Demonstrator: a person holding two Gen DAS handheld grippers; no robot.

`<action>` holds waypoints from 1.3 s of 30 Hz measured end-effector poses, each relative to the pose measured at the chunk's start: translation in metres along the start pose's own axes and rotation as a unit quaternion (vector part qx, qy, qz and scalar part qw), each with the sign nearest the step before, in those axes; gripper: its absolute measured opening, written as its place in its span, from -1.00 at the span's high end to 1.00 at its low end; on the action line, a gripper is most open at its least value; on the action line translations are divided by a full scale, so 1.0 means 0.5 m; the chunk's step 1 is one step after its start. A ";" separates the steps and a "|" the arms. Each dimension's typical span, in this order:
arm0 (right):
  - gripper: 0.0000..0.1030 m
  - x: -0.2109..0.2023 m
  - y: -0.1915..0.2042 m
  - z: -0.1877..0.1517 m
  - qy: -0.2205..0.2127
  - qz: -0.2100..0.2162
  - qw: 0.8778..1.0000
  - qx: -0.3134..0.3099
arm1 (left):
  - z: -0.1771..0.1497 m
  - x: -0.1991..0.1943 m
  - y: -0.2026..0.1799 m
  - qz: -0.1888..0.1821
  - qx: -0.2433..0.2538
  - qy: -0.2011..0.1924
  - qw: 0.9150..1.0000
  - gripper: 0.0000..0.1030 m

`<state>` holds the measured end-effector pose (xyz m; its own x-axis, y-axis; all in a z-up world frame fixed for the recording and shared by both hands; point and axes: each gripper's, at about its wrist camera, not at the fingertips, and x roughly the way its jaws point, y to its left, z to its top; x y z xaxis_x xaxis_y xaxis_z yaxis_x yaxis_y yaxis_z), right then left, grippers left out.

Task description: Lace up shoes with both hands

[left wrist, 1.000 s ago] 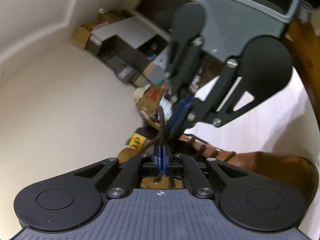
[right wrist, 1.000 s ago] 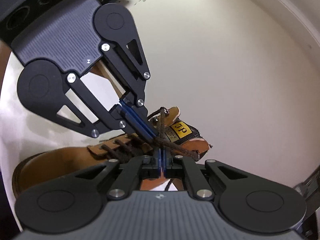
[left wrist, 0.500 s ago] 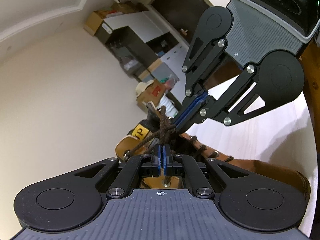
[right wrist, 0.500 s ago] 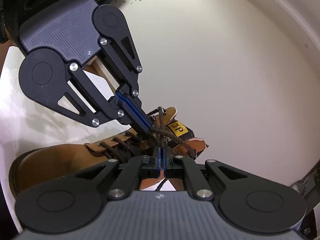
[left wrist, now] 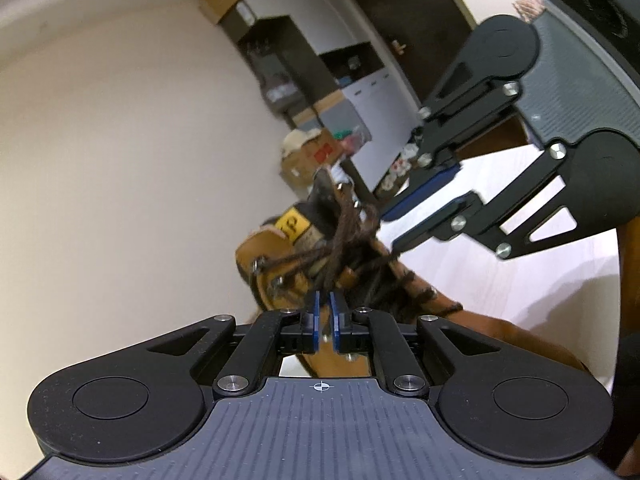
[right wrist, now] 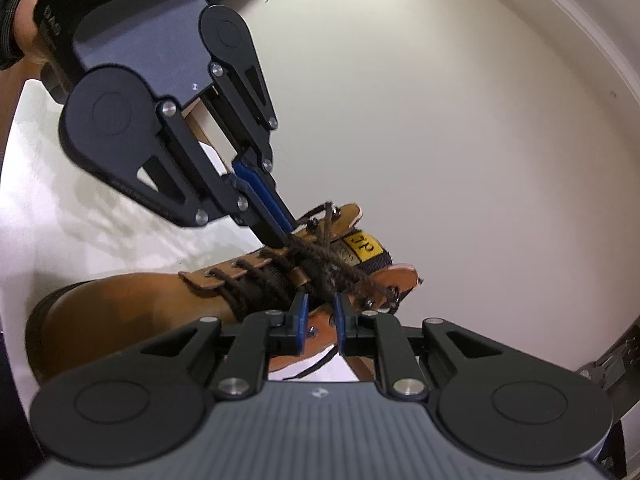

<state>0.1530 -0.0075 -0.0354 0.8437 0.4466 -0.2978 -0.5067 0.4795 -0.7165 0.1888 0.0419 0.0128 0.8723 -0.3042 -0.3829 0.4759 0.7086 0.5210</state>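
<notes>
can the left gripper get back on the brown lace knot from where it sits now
Probably yes. The left gripper sits right at the lace knot on the tan boot, its jaws opening, with nothing between it and the laces. The right gripper, also opening, crowds the same knot from the other side.

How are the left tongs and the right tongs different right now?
The right tongs show a wider gap than the left tongs. The left tongs sit by the boot's open collar side; the right tongs sit by its laced side. Both are opening, with blue pads, near the brown lace, neither pinching it.
</notes>
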 end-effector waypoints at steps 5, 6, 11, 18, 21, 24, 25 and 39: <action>0.71 -0.002 -0.001 0.013 0.014 -0.001 1.000 0.008 | -0.014 -0.010 0.010 0.004 -0.019 0.023 1.000 0.84; 0.71 -0.003 -0.003 0.019 0.018 0.000 1.000 0.012 | -0.015 -0.012 0.012 0.005 -0.021 0.026 0.999 0.84; 0.71 0.004 -0.008 0.025 0.028 0.001 0.999 0.019 | -0.025 -0.024 0.015 0.010 -0.024 0.037 0.999 0.84; 0.71 0.004 -0.043 0.009 0.040 0.012 0.997 0.066 | -0.028 -0.042 0.039 0.026 -0.045 0.036 0.998 0.84; 0.71 0.011 -0.069 0.010 0.046 0.015 0.994 0.099 | -0.032 -0.051 0.074 0.034 -0.065 0.027 0.997 0.84; 0.71 0.013 -0.099 0.004 0.046 0.026 0.988 0.148 | -0.031 -0.056 0.107 0.018 -0.088 0.007 0.996 0.81; 0.71 0.015 -0.108 -0.003 0.047 0.031 0.985 0.166 | -0.031 -0.055 0.123 0.003 -0.099 -0.001 0.995 0.72; 0.66 0.020 -0.209 -0.095 0.018 0.088 0.942 0.323 | -0.041 0.030 0.183 -0.112 -0.152 -0.040 0.981 0.64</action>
<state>0.2228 -0.0891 0.0066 0.7363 0.5419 -0.4052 -0.6316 0.7653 -0.1242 0.2429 0.1153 0.0391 0.7610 -0.5145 -0.3951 0.6118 0.7717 0.1735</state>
